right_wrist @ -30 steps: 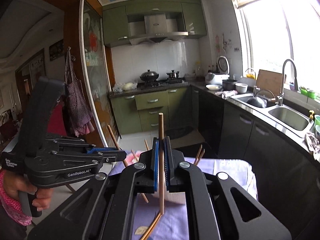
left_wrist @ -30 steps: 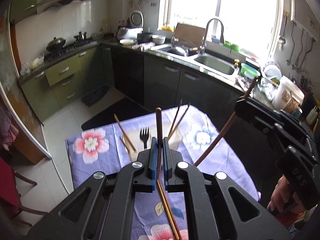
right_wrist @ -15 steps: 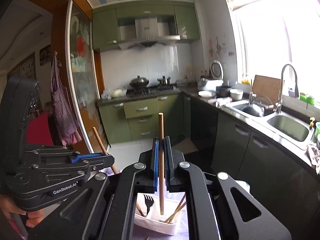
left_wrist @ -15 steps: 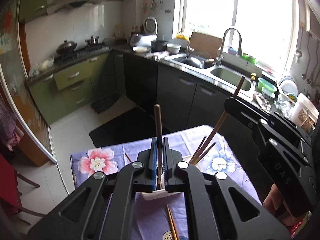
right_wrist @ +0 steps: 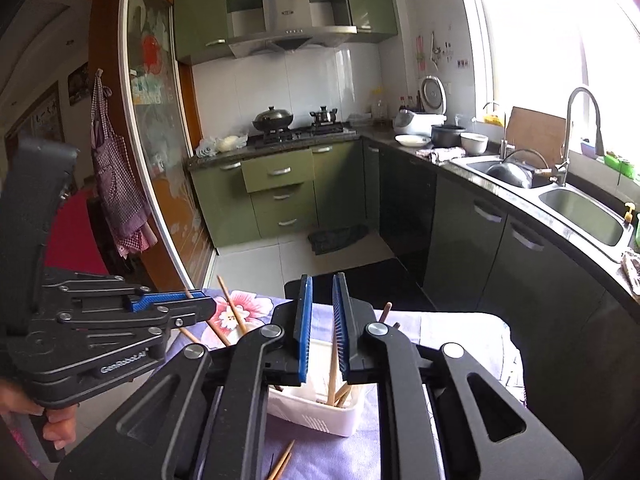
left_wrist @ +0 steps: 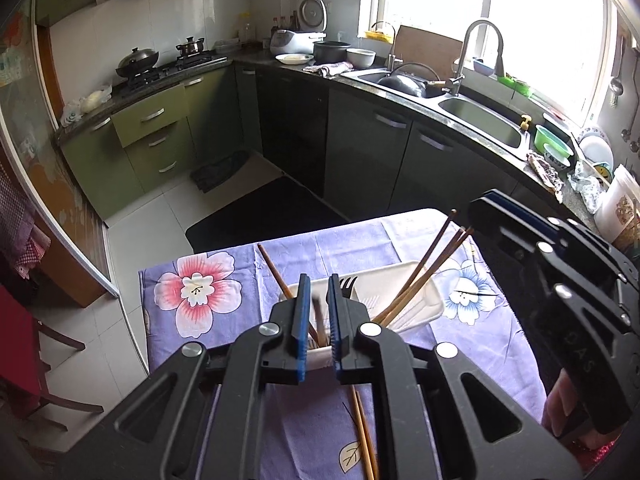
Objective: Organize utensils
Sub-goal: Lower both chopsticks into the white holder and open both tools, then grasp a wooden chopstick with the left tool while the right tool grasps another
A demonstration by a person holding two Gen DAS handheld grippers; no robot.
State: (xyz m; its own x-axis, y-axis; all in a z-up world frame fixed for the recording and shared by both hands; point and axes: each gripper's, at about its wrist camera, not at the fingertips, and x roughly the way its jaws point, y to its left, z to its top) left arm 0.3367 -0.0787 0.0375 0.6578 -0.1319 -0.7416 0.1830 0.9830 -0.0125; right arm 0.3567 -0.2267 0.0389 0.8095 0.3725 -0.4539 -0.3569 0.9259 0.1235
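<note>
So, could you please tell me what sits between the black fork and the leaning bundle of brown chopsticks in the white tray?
Only bare white tray floor separates the fork from the chopsticks, in the left wrist view.

Ahead of the gripper, green drawers [right_wrist: 276,196] under a hob with a black wok [right_wrist: 272,117], steel hood [right_wrist: 290,26] above, off to its right a curved tap [right_wrist: 582,128] over the sink [right_wrist: 584,210], checked apron [right_wrist: 114,184] hanging far left, dark mat [left_wrist: 260,212] on the floor

- Our right gripper [right_wrist: 321,328] hangs over the white basket [right_wrist: 320,416], jaws opening, a chopstick [right_wrist: 332,372] loose between them.
- Our left gripper [right_wrist: 172,304] sits leftward above the bench [right_wrist: 460,336].
</note>
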